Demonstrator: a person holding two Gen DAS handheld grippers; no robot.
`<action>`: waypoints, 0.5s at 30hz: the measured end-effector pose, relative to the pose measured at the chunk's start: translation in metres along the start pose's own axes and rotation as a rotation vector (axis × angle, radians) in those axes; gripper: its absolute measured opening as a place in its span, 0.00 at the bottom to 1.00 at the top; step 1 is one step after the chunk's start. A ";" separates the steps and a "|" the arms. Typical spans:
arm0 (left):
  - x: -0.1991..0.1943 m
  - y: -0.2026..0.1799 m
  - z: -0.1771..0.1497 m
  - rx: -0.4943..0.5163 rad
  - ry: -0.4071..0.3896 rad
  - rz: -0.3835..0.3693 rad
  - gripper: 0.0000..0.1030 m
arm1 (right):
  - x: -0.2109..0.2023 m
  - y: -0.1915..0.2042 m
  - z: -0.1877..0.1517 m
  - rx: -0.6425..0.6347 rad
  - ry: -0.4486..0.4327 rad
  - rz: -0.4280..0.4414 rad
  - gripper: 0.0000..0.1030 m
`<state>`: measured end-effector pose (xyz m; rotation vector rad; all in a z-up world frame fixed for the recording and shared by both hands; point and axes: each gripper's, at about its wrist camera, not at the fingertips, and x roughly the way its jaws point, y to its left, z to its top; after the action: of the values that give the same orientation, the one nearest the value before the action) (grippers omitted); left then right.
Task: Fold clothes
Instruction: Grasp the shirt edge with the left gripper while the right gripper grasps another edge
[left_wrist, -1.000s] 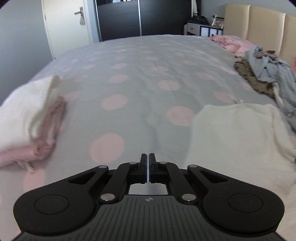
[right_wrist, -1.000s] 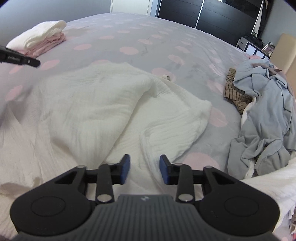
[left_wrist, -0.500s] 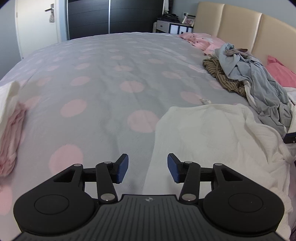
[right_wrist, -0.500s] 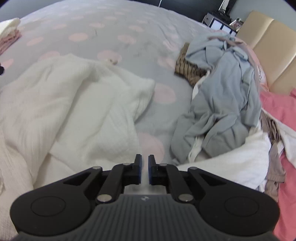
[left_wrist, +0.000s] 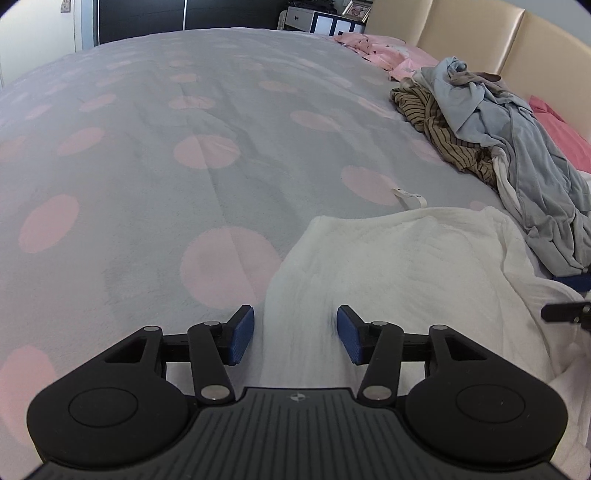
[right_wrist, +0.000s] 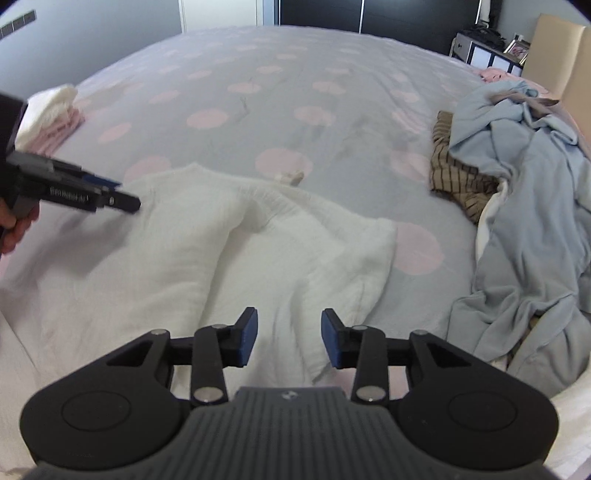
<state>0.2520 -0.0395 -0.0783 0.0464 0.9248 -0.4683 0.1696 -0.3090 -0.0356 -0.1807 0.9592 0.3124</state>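
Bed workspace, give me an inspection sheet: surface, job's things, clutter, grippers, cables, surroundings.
Surface: grey bedspread with pink dots, lightly creased.
Job's things: white crinkled cotton garment spread rumpled; folded white and pink stack at the far left.
Clutter: heap of light blue and brown striped clothes; small white tag.
Grippers: left gripper open over the garment's edge; right gripper open above the garment, jaws just opened, gripping nothing.
Cables: nothing seen.
Surroundings: beige padded headboard, dark wardrobe, white door.

grey bedspread (left_wrist: 147, 155) with pink dots, white garment (right_wrist: 229, 251), brown striped top (left_wrist: 436, 122).
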 end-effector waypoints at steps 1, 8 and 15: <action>0.002 0.000 0.001 -0.001 -0.007 -0.002 0.46 | 0.004 -0.001 -0.001 0.002 0.015 0.005 0.38; 0.010 -0.009 0.005 0.036 -0.035 0.018 0.18 | 0.010 -0.002 -0.009 -0.024 0.069 -0.006 0.10; -0.027 -0.015 0.007 0.055 -0.150 0.094 0.07 | -0.018 -0.013 -0.005 -0.006 0.015 -0.131 0.06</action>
<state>0.2372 -0.0447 -0.0505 0.1032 0.7595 -0.4045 0.1611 -0.3255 -0.0236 -0.2502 0.9566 0.1934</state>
